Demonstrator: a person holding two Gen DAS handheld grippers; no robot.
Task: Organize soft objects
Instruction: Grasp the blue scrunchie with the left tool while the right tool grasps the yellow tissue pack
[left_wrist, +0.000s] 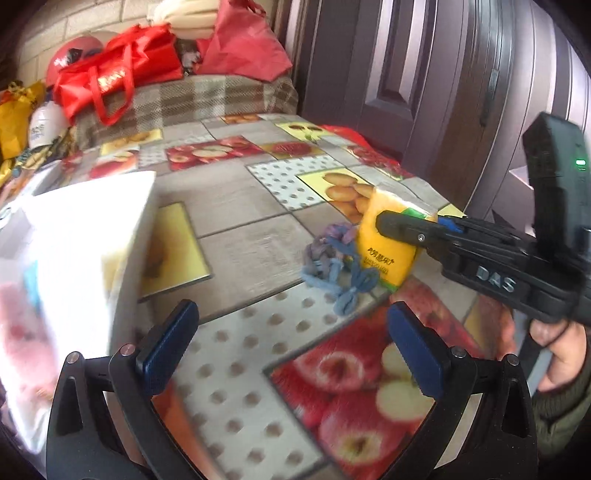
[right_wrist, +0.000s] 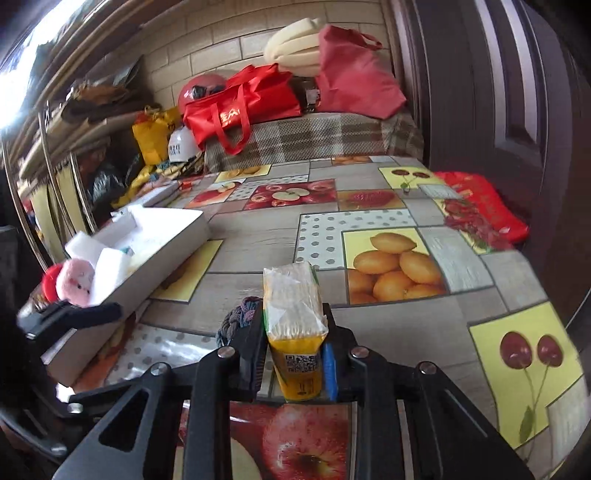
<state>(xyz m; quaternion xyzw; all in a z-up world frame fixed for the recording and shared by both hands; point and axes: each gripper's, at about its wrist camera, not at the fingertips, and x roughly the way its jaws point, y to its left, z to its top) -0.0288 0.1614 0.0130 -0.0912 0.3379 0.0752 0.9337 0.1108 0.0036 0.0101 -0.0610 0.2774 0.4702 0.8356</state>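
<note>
- Right wrist view is showing the right gripper (right_wrist: 293, 356) clamping its fingers on a yellow tissue pack (right_wrist: 295, 314), the blue pad (right_wrist: 330, 365) pressing on the pack's right side and the black finger on its left; the pack is standing upright between them over the table
- Left wrist view is showing the left gripper (left_wrist: 291, 332) with its two blue pads (left_wrist: 168, 347) standing wide apart and nothing lying between them, hovering over the fruit-print tablecloth (left_wrist: 240, 229)
- Just beyond the left gripper, a knotted blue-grey fabric rope (left_wrist: 338, 266) is lying on the tablecloth, touching the lower left of the tissue pack (left_wrist: 388, 243), which the right gripper (left_wrist: 384, 225) is gripping from the right side
- A person's hand (left_wrist: 557, 350) is wrapping round the right gripper's handle at the right edge of the left wrist view
- To the left, a white box (right_wrist: 155, 258) is sitting on the table, holding white foam blocks (right_wrist: 107, 266) and a pink plush toy (right_wrist: 75, 282) at its near end; the toy is leaning against the foam
- Further back, a red cushion (right_wrist: 484, 203) is lying at the table's right edge, beside the dark door (right_wrist: 498, 92)
- At the far end, a red tote bag (right_wrist: 243, 103) and a paler red bag (right_wrist: 354, 77) are resting on a plaid cover (right_wrist: 314, 136), with a yellow bag (right_wrist: 153, 133) to their left against the brick wall
</note>
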